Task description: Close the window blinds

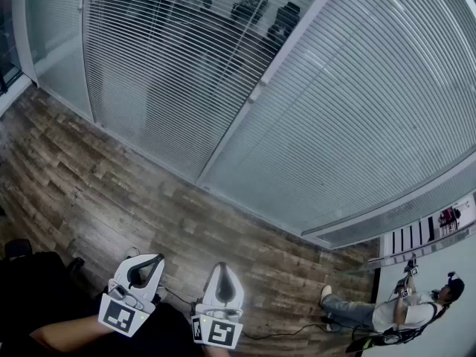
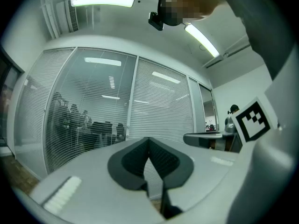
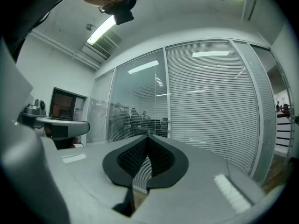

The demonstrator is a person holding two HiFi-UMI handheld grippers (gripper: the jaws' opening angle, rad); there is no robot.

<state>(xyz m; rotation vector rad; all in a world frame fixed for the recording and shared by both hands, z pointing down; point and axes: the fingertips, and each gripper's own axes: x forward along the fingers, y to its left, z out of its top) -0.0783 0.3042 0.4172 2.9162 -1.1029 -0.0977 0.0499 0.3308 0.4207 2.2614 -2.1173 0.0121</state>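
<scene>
No text — nothing legible anywhere.

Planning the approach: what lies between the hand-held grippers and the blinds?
Only bare wood floor, right up to the blinds; the head view shows this.

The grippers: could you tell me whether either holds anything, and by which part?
Nothing is held; left gripper and right gripper are both shut, empty.

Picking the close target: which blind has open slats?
The middle blind, left of the white post: chairs show through it. The wide blind to its right looks solid white.
</scene>
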